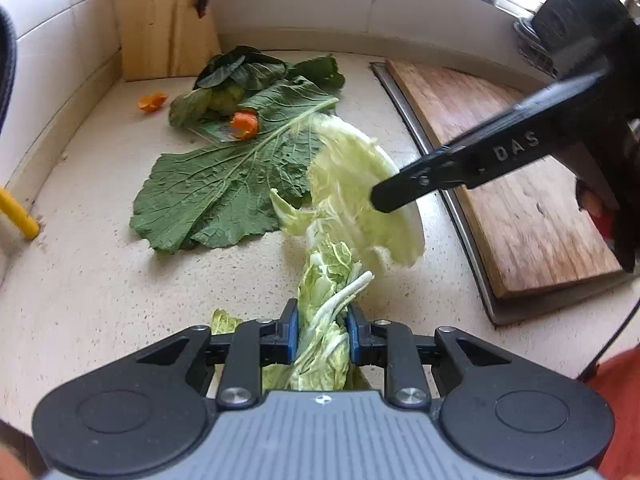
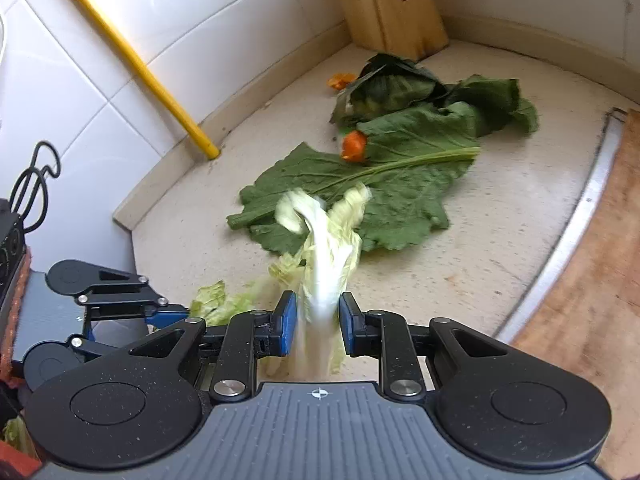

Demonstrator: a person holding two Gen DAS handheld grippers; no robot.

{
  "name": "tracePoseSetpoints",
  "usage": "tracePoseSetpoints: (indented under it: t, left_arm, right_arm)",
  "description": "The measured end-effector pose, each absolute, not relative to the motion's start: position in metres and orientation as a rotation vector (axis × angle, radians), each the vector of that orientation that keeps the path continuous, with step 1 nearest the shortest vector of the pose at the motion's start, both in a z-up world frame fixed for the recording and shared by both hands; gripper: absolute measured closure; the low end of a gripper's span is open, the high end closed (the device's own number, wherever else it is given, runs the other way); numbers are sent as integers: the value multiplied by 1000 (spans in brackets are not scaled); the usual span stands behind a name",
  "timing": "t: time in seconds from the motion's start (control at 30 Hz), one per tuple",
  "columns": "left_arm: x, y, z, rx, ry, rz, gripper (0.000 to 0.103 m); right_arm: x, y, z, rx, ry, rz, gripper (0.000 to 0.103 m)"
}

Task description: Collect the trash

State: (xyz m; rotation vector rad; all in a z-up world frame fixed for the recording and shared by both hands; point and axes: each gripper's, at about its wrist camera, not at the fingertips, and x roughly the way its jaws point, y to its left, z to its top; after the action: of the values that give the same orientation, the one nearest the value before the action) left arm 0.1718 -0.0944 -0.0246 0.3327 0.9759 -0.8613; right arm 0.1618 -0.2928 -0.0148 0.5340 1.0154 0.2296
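My left gripper (image 1: 322, 320) is shut on a bunch of pale cabbage leaves (image 1: 324, 344) low over the speckled counter (image 1: 100, 280). My right gripper (image 2: 318, 316) is shut on a pale cabbage leaf (image 2: 326, 264) by its white stalk, and the leaf is blurred. In the left wrist view that leaf (image 1: 352, 184) hangs from the right gripper (image 1: 396, 194). The right wrist view has the left gripper (image 2: 168, 318) at the lower left with its cabbage bunch (image 2: 216, 304). A large dark green leaf (image 1: 224, 192) lies flat beyond both, with orange peel (image 1: 244, 124) on it.
More dark leaves (image 1: 248, 72) and another orange peel (image 1: 152, 102) lie near the wooden knife block (image 1: 168, 20) in the corner. A wooden cutting board (image 1: 512, 184) covers the sink at the right. A yellow pipe (image 2: 136, 64) runs down the tiled wall at the left.
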Motion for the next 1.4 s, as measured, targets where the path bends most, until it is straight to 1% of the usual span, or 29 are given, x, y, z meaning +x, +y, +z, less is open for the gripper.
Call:
tracePoseSetpoints:
  t: [0.1, 0.17, 0.2, 0.23, 0.27, 0.3, 0.33, 0.37, 0.5, 0.6, 0.63, 0.8, 0.93, 1.0, 1.03, 1.07, 1.1, 1.17, 1.23, 1.3, 1.33, 1.4]
  left_arm:
    - [167, -93, -22, 319, 975, -832, 81]
    - [163, -91, -21, 314, 976, -818, 81]
    - [161, -90, -21, 310, 976, -804, 81]
    - [160, -88, -22, 299, 980, -790, 81]
    - [160, -86, -22, 283, 985, -777, 81]
    - [160, -84, -22, 264, 989, -761, 81]
    - [159, -82, -22, 250, 991, -750, 81]
    - [158, -80, -21, 238, 989, -746, 81]
    - [152, -75, -20, 200, 980, -737, 81]
    - [152, -71, -21, 173, 978, -731, 81]
    - [152, -70, -21, 163, 975, -731, 81]
    - [154, -63, -21, 125, 965, -731, 81]
    - [155, -60, -23, 115, 967, -739, 81]
    - [156, -58, -23, 110, 965, -738, 81]
    - [157, -57, -24, 107, 965, -737, 81]
    - [158, -57, -24, 106, 966, -736, 81]
    - [158, -58, -25, 111, 968, -739, 81]
    - [156, -61, -26, 136, 970, -753, 81]
    - [156, -66, -27, 155, 975, -765, 81]
    - [157, -71, -30, 159, 985, -767, 82]
    - [158, -73, -30, 157, 990, -758, 82]
    - [160, -71, -30, 125, 1005, -758, 82]
  right_arm:
    - [156, -301, -14, 558, 999, 223, 74]
    - [155, -304, -17, 553, 1006, 214, 66]
    - [156, -305, -19, 555, 1008, 212, 64]
    - [157, -305, -22, 556, 1009, 203, 51]
    - [160, -303, -26, 546, 1021, 201, 32]
    - [163, -300, -29, 537, 1034, 192, 23]
    - [164, -298, -32, 534, 1033, 182, 18]
    - [166, -294, -34, 527, 1031, 186, 19]
    - [177, -272, -35, 461, 1043, 179, 13]
    - [184, -251, -40, 339, 1066, 140, 8]
    - [183, -247, -41, 319, 1056, 132, 5]
    - [177, -237, -45, 270, 1018, 123, 0]
    - [177, -238, -44, 284, 1013, 119, 0]
    - [175, -239, -44, 284, 999, 112, 5]
    - [173, -239, -43, 266, 996, 108, 14]
    - [171, -239, -42, 242, 992, 105, 30]
    - [169, -240, -41, 223, 990, 103, 37]
    - [168, -248, -40, 271, 997, 123, 56]
    - [168, -256, -41, 332, 1009, 137, 64]
    - [166, -263, -43, 386, 1009, 143, 66]
    - [165, -267, -45, 439, 1012, 154, 69]
    - [161, -280, -48, 588, 1005, 194, 71]
